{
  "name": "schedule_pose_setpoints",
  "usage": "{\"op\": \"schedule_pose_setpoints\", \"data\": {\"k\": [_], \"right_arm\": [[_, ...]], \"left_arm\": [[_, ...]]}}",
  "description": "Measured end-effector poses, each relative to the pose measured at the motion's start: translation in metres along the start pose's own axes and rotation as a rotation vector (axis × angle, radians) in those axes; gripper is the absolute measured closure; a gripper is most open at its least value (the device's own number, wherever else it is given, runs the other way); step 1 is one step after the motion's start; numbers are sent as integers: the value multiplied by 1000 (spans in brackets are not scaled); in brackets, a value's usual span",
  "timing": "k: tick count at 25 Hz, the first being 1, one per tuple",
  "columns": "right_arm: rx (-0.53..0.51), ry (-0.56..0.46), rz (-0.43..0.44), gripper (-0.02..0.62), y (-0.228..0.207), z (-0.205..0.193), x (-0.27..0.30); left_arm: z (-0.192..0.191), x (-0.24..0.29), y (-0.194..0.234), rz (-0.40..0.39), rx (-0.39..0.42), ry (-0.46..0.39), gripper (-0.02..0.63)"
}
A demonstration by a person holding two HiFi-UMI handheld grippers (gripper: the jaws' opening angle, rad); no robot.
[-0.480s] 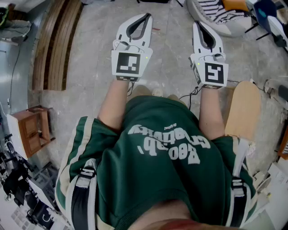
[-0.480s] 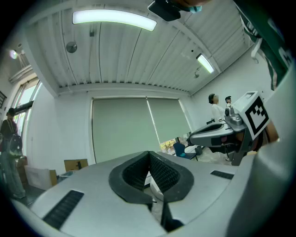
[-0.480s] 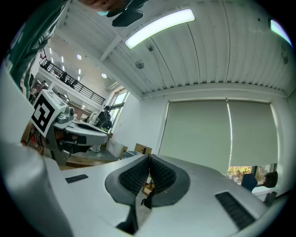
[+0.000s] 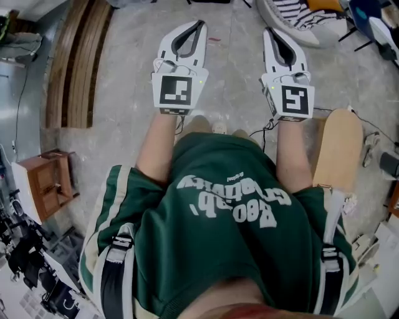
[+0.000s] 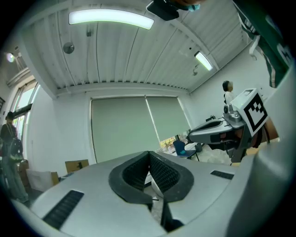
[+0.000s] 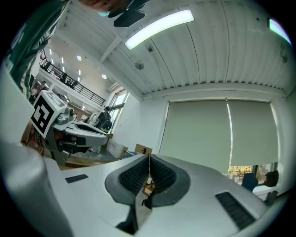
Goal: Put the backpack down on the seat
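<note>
Green shirt with white lettering fills the lower head view, and the backpack straps (image 4: 114, 274), black on pale, lie over both of the person's shoulders; the pack's body is out of sight. Both forearms reach forward over the grey floor (image 4: 124, 124). The left gripper (image 4: 199, 25) and right gripper (image 4: 270, 32) are held side by side but apart, each with its jaws clenched tip to tip on nothing. A rounded pale-wood seat (image 4: 336, 149) stands just beside the right forearm, towards the floor's right edge. Planks (image 4: 78, 62) lie along the floor's left edge, with a small wooden cabinet (image 4: 43, 180) below them in the picture, and a striped cloth (image 4: 299, 15) lies at the far right corner.

From the left gripper view, the ribbed pads (image 5: 162, 171) meet at their tips with nothing gripped. Beyond them are a pale blind (image 5: 134, 129) and a ceiling lamp (image 5: 111, 18); the right gripper shows at the right.

From the right gripper view, the jaws are likewise pressed together and empty, with the left gripper at the left and a blind behind.
</note>
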State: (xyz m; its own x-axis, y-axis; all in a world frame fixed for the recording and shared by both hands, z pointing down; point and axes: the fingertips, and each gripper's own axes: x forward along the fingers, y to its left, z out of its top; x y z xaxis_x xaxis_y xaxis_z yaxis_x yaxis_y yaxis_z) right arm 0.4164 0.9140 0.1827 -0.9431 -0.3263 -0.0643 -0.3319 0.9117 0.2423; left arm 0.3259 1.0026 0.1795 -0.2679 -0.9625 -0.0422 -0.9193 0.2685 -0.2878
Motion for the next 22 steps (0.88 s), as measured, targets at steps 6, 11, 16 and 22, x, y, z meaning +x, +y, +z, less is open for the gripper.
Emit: {"op": "schedule_pose_setpoints", "data": {"k": [6, 11, 16, 22], "right_arm": [[14, 3, -3, 561, -3, -4, 2], [19, 6, -11, 561, -8, -13, 21], [32, 18, -31, 561, -23, -28, 64], [-2, 68, -73, 561, -41, -48, 156]], "left_arm": [[-1, 5, -2, -9, 2, -2, 588], [-10, 23, 12, -10, -2, -5, 588], [-29, 62, 36, -31, -6, 4, 588], [-58, 137, 96, -61, -40, 11, 588]]}}
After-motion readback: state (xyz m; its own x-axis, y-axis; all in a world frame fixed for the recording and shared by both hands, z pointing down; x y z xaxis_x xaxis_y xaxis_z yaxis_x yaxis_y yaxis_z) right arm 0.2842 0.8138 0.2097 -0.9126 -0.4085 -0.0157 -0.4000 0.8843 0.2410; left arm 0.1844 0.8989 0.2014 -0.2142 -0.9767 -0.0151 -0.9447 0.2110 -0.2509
